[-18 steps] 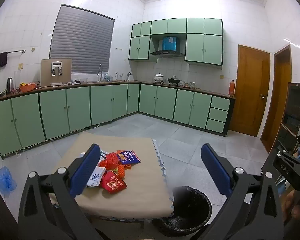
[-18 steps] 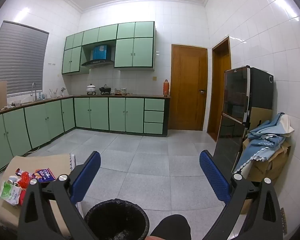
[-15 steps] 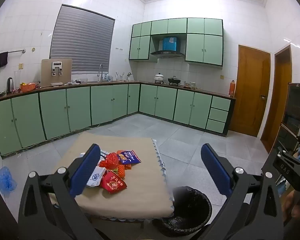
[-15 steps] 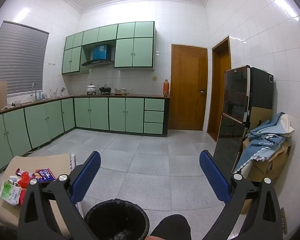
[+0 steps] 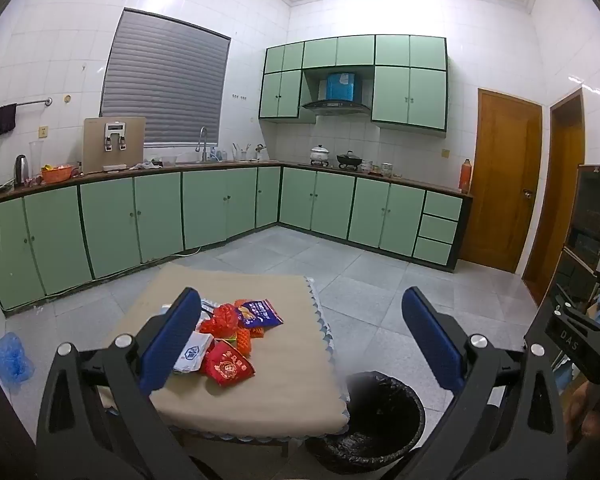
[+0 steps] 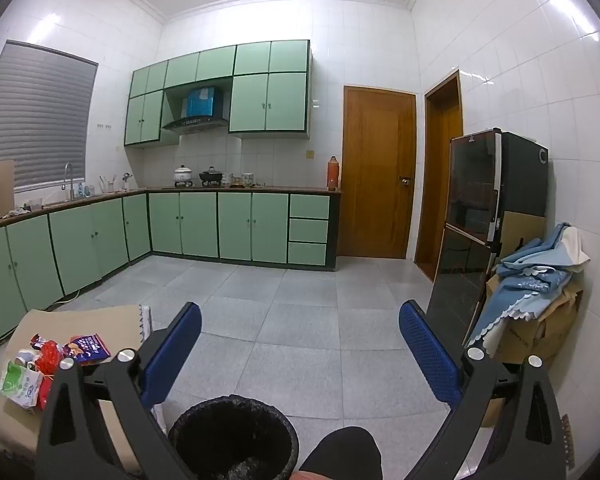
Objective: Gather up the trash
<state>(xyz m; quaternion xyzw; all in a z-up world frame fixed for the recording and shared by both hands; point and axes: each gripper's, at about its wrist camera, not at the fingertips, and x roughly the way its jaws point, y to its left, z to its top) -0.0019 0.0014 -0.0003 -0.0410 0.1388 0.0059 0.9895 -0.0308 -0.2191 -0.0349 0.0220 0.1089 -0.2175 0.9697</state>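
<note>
Unchanged from half a second back in both views: no shift of either gripper, no wrapper displaced. Largest in play: low desk (image 5: 260, 400) under a beige scalloped cloth, standing out on the tiled floor, clear of the green cupboards. Just beside its near right corner, black-lined bin (image 5: 388, 408), mouth up and seemingly empty; set that close probably to keep each carry from cloth to liner short. Next down, left gripper (image 5: 300, 300), spread as wide as it goes, nothing between the blue pads, tilted slightly downward and held back from the desk edge; looks like a ready pose before any reach. Right gripper (image 6: 300, 312) likewise fully spread and empty, poised over the bin's mouth (image 6: 232, 432) with a dark knee (image 6: 344, 452) just beside the rim. Smaller again, trash pile (image 5: 232, 332), heaped loosely on the left half of the cloth, part of it hidden behind the left gripper's left finger; ahead of and below that gripper, not touched, and well off to the left of the right gripper. Within the heap: red packet (image 5: 228, 364) nearest the front, purple snack bag (image 5: 260, 312) toward the back right, white sachet (image 5: 192, 350) at the left, green-and-white packet (image 6: 18, 382) seen only from the right wrist. Collection apparently not yet begun.
</note>
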